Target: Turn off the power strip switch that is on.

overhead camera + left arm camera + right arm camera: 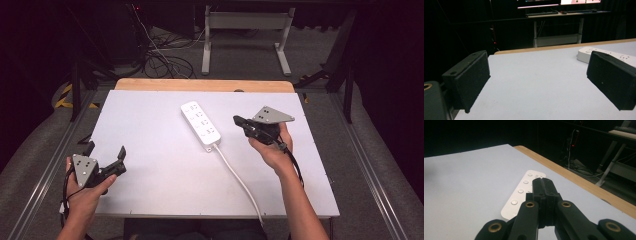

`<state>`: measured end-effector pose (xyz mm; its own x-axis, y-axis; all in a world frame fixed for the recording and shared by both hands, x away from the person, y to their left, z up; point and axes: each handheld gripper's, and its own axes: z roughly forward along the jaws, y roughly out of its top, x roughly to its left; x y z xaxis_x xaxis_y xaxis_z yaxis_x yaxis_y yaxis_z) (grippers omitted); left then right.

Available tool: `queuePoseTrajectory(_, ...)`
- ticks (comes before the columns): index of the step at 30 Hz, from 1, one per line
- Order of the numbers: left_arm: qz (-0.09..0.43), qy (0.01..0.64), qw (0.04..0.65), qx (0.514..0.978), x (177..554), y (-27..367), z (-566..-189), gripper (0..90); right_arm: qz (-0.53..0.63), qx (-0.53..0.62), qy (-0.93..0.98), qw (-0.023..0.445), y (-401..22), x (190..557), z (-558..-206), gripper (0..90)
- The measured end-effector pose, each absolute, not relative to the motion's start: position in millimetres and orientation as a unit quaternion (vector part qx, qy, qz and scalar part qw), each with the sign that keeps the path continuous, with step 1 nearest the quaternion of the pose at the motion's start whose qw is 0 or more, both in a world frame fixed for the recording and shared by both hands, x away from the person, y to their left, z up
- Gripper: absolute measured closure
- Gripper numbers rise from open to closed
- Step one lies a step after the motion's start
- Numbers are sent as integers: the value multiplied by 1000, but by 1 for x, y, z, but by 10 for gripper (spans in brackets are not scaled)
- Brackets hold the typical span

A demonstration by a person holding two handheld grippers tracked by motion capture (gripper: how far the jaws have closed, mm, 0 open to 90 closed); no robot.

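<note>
A white power strip (200, 125) lies slantwise near the middle of the white table (160, 165), its white cord (240, 182) running toward the front edge. My right gripper (237, 120) hovers just right of the strip, jaws shut with nothing between them; in the right gripper view its closed tips (543, 182) point over the power strip (517, 198) and its row of round buttons. My left gripper (105, 151) rests at the table's front left, jaws wide open and empty. In the left gripper view the two pads (472, 80) frame bare table, with the power strip (586, 53) far off at the right.
A wooden strip (204, 85) edges the table's far side. Beyond it stand a white desk frame (245, 37) and tangled cables (162, 57) on the floor. Metal rails (45, 172) run along both sides of the table.
</note>
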<state>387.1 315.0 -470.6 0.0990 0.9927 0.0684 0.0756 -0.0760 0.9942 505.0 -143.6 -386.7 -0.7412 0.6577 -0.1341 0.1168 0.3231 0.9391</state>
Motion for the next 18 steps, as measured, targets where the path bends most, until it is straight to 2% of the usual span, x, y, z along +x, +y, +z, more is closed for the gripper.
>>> queuePoseTrajectory(18, 468, 469, 487, 569, 390, 311, -471, 52, 456, 209, 836, 222, -70, 540, -391, 900)
